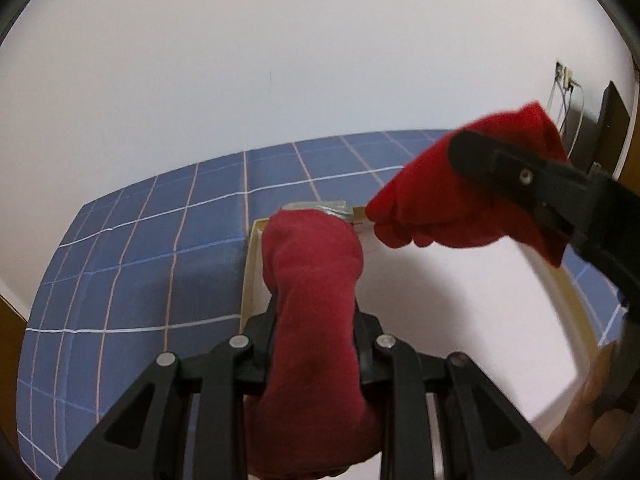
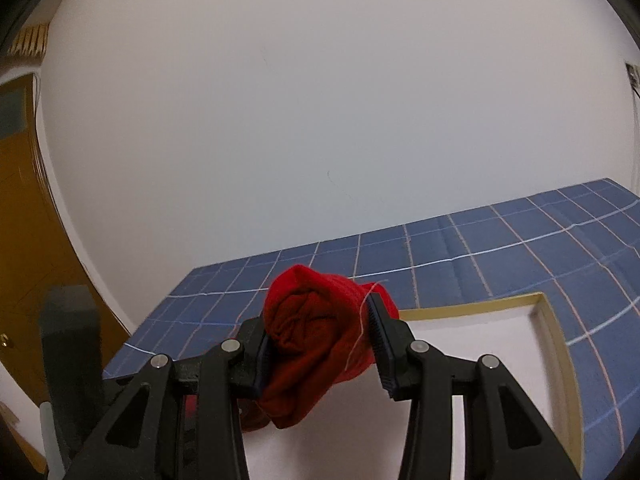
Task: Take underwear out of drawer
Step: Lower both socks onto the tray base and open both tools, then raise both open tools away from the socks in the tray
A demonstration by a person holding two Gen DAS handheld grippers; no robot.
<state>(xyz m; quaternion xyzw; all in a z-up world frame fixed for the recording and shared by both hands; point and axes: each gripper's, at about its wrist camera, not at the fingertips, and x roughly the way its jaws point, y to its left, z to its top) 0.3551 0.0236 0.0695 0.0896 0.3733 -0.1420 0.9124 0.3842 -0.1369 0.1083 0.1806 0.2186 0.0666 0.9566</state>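
Two claws were in view: the left claw (image 1: 314, 344) at the lower centre of its own frame, the right claw (image 2: 320, 354) at the lower centre of its own. Two red underwear bundles showed: one darker red roll (image 1: 312, 304) at centre, one brighter red bundle (image 1: 460, 196) at the right. One white drawer (image 1: 460, 300) with a pale rim lay lower right. One blue checked cloth (image 1: 140, 260) spread at the left. One wall socket (image 1: 564, 78) sat upper right.

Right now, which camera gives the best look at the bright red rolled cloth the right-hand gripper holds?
The right wrist view: the bright red roll sits centred between the right gripper fingers, its spiral end facing the camera. The left wrist view shows it side-on, blurred and partly hidden by a finger.
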